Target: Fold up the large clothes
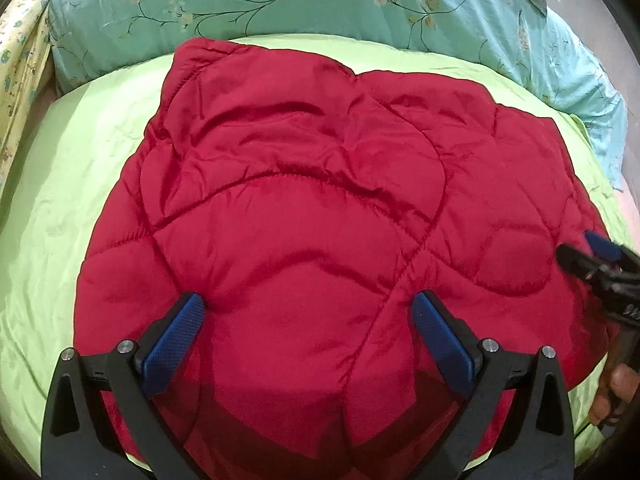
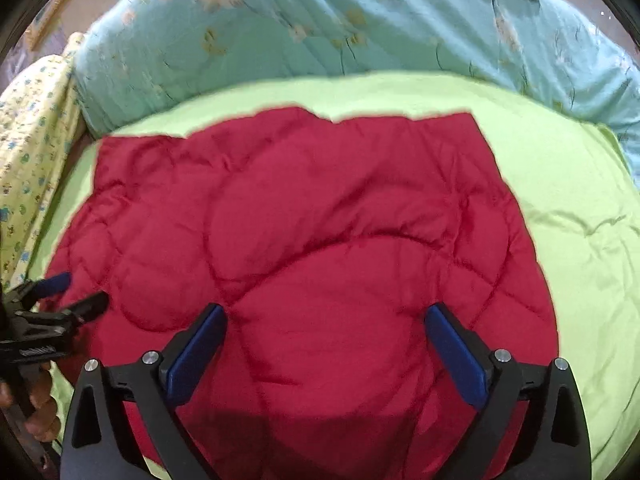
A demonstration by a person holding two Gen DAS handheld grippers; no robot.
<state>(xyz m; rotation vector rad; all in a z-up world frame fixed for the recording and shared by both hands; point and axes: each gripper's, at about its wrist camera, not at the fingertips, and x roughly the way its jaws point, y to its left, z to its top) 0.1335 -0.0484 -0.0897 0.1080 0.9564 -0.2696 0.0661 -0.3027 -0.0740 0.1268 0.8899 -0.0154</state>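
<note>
- We are looking at a red quilted garment (image 1: 320, 208) lying spread out on a lime-green sheet (image 1: 80, 184) that is covering the bed.
- We are holding the left gripper (image 1: 306, 316) just above the near part of the garment, its jaws standing wide open with nothing between them; the blue pads (image 1: 176, 340) are pointing toward the padded fabric.
- We are holding the right gripper (image 2: 326, 328) over the near part of the garment too, its jaws spread just as wide and gripping nothing.
- In the left wrist view the right gripper is showing at the garment's right edge, with a hand (image 1: 616, 392) behind it.
- A teal floral comforter (image 1: 280, 12) is lying bunched along the far side of the bed, beyond the garment.
- A yellow printed cloth (image 2: 28, 152) is hanging at the far left.
</note>
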